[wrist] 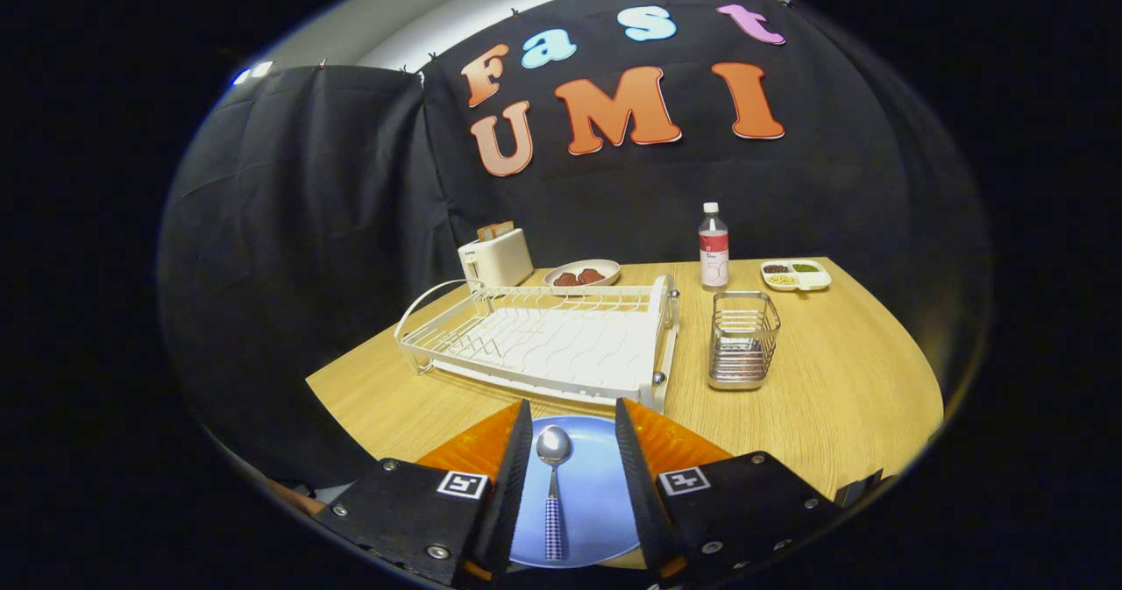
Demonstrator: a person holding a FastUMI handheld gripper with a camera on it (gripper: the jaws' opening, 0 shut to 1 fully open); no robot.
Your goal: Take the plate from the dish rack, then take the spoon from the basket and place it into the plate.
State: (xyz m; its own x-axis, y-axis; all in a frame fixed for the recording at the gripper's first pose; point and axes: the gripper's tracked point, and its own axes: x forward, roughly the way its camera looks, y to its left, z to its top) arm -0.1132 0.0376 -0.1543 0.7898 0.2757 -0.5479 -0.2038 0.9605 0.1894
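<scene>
A blue plate (596,485) lies on the wooden table just in front of the white dish rack (543,340). A metal spoon (553,485) with a checked handle rests in the plate, bowl toward the rack. My gripper (574,423) hovers over the plate, open, its fingers on either side of the spoon without touching it. The wire basket (743,340) stands to the right of the rack, beyond the right finger.
A toaster (496,257) stands behind the rack on the left. A bowl of food (582,274), a bottle (713,248) and a divided snack tray (796,274) line the table's far side. The table's front edge runs just under the plate.
</scene>
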